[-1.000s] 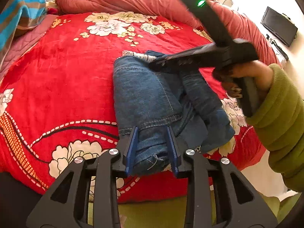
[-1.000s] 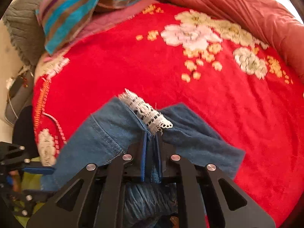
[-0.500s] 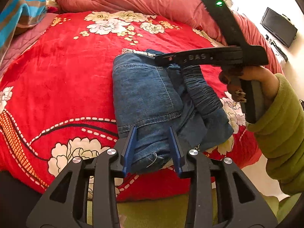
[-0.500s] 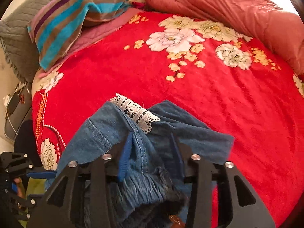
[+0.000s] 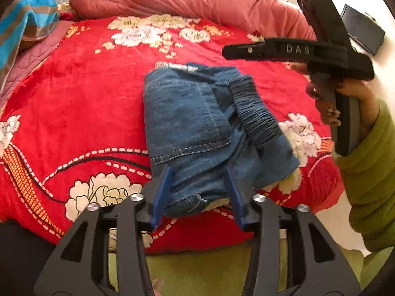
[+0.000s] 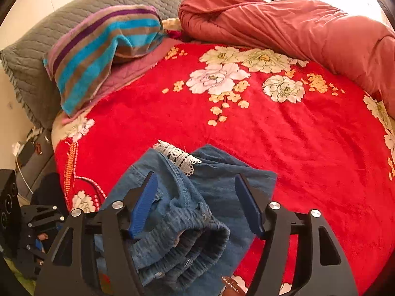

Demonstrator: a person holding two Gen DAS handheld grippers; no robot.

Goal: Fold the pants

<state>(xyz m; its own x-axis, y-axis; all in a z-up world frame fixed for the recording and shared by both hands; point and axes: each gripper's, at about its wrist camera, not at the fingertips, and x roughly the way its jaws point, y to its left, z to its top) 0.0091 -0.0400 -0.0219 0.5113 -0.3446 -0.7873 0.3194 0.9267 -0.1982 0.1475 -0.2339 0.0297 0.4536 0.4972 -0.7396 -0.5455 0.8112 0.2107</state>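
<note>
We see the folded blue pants [image 5: 195,125] lying on the red floral blanket [image 5: 81,103]; our left gripper [image 5: 198,192] has just been opening, its jaws loosely straddling the near edge; our right gripper [image 6: 197,202], also just opening, hangs spread above the waistband [image 6: 187,241], gripping nothing.

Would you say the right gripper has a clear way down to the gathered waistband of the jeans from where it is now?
Probably yes. The right gripper hangs above the jeans with its jaws apart, having just opened, and the gathered waistband lies below, between them, nothing covering it. The left gripper is at the other end.
</note>
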